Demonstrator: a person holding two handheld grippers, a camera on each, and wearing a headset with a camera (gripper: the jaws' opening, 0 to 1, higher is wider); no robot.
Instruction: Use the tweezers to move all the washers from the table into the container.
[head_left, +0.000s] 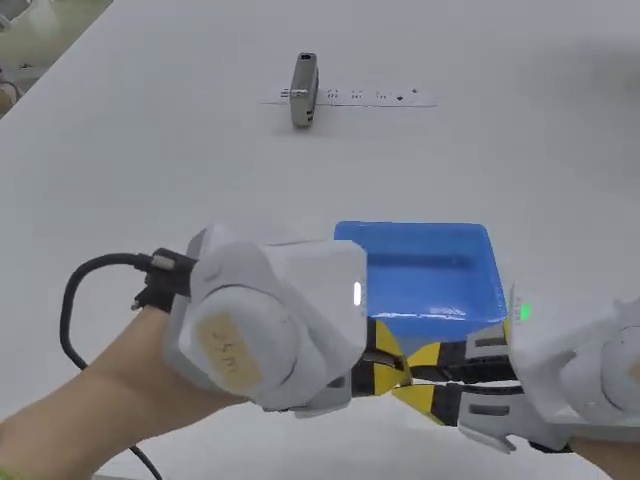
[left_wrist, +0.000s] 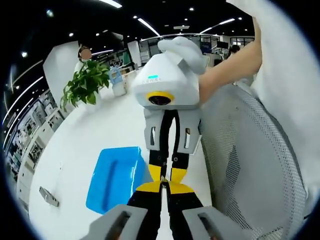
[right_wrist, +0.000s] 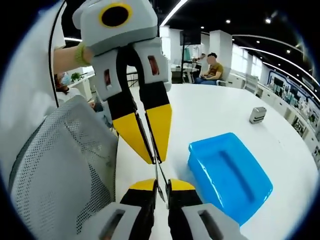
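- The white counter (head_left: 200, 170) is stretching away beneath everything.
- The blue container (head_left: 420, 270) is sitting on it, just beyond the meeting tool tips.
- The left tongs (right_wrist: 156, 160) are facing the right ones tip to tip, pinching together on the tweezers.
- The right tongs (right_wrist: 161, 186) are likewise clamping the tweezers.
- The thin metal tweezers (right_wrist: 158, 172) are running between both pairs, beside the container's near edge.

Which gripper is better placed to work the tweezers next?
Left, likely: the tweezers lie lengthwise between the left gripper's jaws, tips pointing out, while the right gripper seems only to pinch their far end.
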